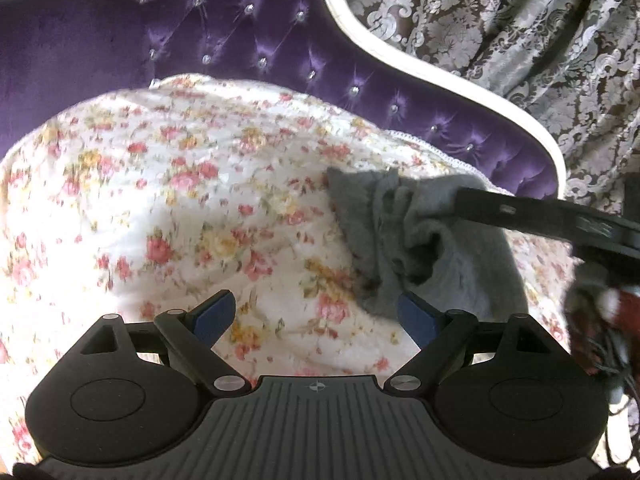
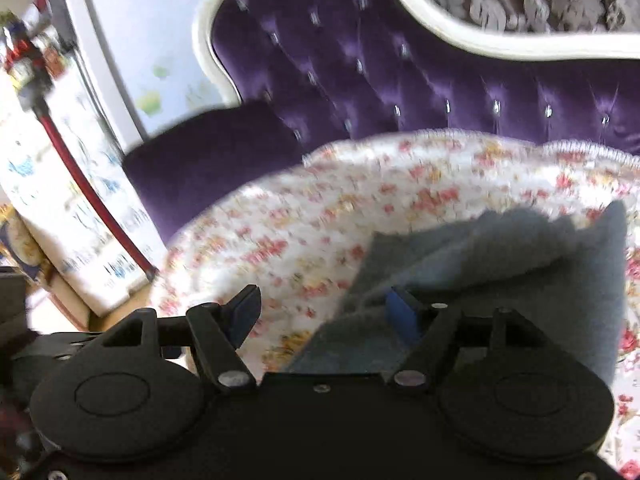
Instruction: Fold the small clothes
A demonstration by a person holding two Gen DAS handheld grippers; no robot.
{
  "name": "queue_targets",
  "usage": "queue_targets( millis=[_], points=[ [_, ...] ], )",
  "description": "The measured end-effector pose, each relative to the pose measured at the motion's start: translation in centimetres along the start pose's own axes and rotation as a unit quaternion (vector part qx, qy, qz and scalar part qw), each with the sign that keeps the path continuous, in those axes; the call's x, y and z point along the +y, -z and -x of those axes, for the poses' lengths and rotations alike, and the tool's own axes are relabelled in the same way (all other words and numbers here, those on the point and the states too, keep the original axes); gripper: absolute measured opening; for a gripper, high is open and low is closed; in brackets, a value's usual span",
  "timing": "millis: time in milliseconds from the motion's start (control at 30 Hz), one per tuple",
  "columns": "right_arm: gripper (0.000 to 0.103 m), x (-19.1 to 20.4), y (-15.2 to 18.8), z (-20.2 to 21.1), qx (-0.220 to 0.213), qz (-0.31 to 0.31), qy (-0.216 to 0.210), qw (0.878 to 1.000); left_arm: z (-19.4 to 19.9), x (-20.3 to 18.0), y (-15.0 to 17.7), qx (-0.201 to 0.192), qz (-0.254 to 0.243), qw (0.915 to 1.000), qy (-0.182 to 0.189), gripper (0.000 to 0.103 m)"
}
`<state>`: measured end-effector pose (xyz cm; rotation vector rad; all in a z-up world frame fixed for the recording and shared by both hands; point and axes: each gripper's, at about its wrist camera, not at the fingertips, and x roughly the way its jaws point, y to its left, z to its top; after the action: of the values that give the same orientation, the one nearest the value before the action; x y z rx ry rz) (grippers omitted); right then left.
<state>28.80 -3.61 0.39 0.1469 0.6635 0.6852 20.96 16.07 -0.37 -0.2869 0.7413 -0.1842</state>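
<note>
A small grey knitted garment [image 1: 420, 240] lies crumpled on a floral sheet [image 1: 180, 200], white with pink and yellow roses, spread over the seat of a purple tufted velvet sofa [image 1: 248, 40] with a cream curved frame [image 1: 400, 56].

In the left wrist view, the left tool [image 1: 316, 316] hovers over the sheet with its blue-padded fingers [image 1: 212, 316] spread wide and nothing between them; the right-hand pad sits just at the near edge of the grey garment, and whether it touches the cloth is not clear. The garment bunches into folds at its middle. The other tool reaches in from the right edge as a dark bar [image 1: 540, 216] lying across the garment's upper part.

In the right wrist view, the right tool [image 2: 324, 316] has its fingers apart. The grey garment [image 2: 500, 264] lies under and beyond its right finger [image 2: 404, 316], not pinched; the left finger stands over bare sheet [image 2: 300, 232]. A grey damask curtain [image 1: 520, 40] hangs behind the sofa.
</note>
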Motion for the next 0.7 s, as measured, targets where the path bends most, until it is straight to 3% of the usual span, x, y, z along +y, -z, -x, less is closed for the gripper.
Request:
queue_targets(
  millis=[133,233,367,567,700],
  points=[
    [0.073,-1.3,0.5,3.7,-0.043,-0.024,0.018,0.999,0.5,-1.5,-2.1,-0.018,-0.028,0.9994,0.004,0.088],
    [0.073,-2.2,1.5,6.1,-0.065,-0.029,0.062,0.996,0.3,-3.8,-3.7,-0.033,-0.065,0.9973,0.010,0.088],
    [0.073,-3.4,3.4,7.5,-0.062,-0.032,0.113,0.991,-1.3,-7.6,-4.8,-0.044,-0.123,0.9914,0.010,0.088],
    [0.073,-4.7,5.5,8.3,-0.064,-0.058,0.120,0.989,-6.5,-12.7,-4.5,-0.028,-0.219,0.9752,0.009,0.088],
    [0.073,-5.2,6.2,8.6,-0.071,-0.062,0.116,0.989,-9.6,-14.1,-4.1,-0.017,-0.253,0.9673,-0.008,0.088]
  ],
)
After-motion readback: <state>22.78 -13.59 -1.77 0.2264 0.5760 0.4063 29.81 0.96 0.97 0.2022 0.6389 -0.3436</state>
